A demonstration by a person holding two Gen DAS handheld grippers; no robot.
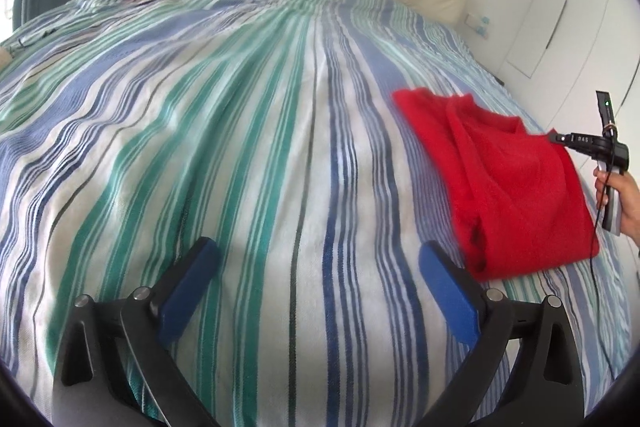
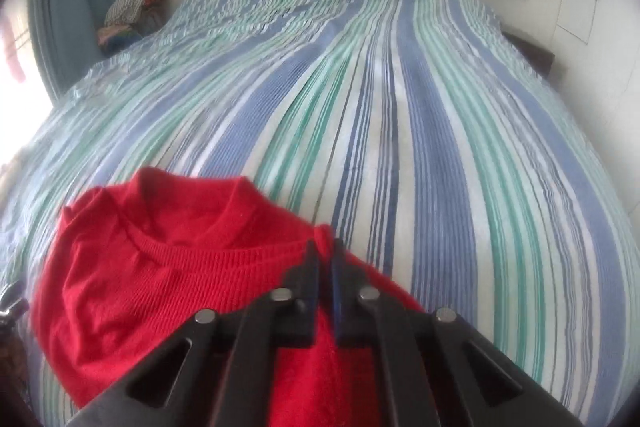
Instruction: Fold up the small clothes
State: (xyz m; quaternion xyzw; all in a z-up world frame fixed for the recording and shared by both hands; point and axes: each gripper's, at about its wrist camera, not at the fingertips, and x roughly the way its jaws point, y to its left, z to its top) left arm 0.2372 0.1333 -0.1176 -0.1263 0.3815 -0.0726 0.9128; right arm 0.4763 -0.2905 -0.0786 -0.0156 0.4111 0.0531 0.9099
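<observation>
A red sweater [image 2: 168, 267] lies partly folded on the striped bed [image 1: 240, 147]. Its edge is pinched by the right tongs [image 2: 325, 255] — clamped shut on the knit. The left tongs [image 1: 316, 267] hang apart, empty, beside it. A fold is in hand; next, probably, the pinched edge is to be carried across — and laid flat.

1. the right gripper [image 1: 554, 137], seen from the left wrist view, bears small pale characters on the side of its black body; they look like "das", though the print is too small and soft to be sure.
2. a green light glows on the dark upright piece above that body; no writing can be read there.
3. the right wrist view shows no legible text, label, brand or number.
</observation>
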